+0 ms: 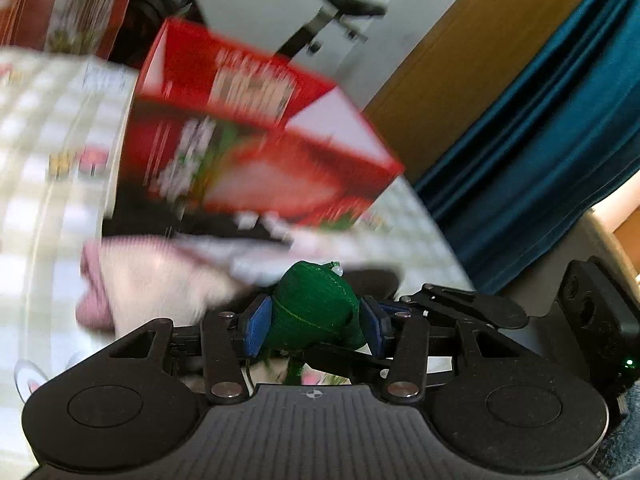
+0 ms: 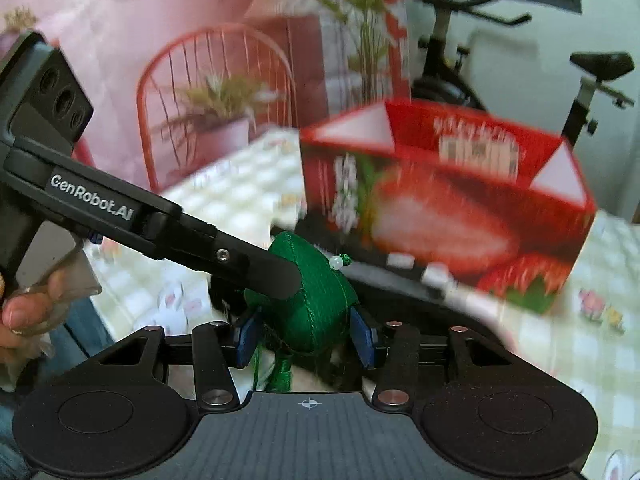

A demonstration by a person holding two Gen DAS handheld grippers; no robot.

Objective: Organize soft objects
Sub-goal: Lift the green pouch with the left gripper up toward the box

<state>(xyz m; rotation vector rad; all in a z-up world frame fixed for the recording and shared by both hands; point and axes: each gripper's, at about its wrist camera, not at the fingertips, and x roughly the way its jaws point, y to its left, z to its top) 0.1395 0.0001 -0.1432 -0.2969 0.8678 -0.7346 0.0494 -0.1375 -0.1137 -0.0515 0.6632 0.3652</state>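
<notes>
- The green pouch (image 1: 312,312), soft and stuffed, hangs above the table between both grippers.
- The left gripper (image 1: 316,324) pinches its sides, partly closed.
- The right gripper (image 2: 306,334) also grips it, partly closed, probably to share the lift.
- The red box (image 2: 440,200) stands open just behind, likely its destination.

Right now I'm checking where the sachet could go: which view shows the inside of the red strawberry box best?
The right wrist view: the red strawberry box shows its open top and inner back wall. The left wrist view shows it tilted and blurrier.
</notes>
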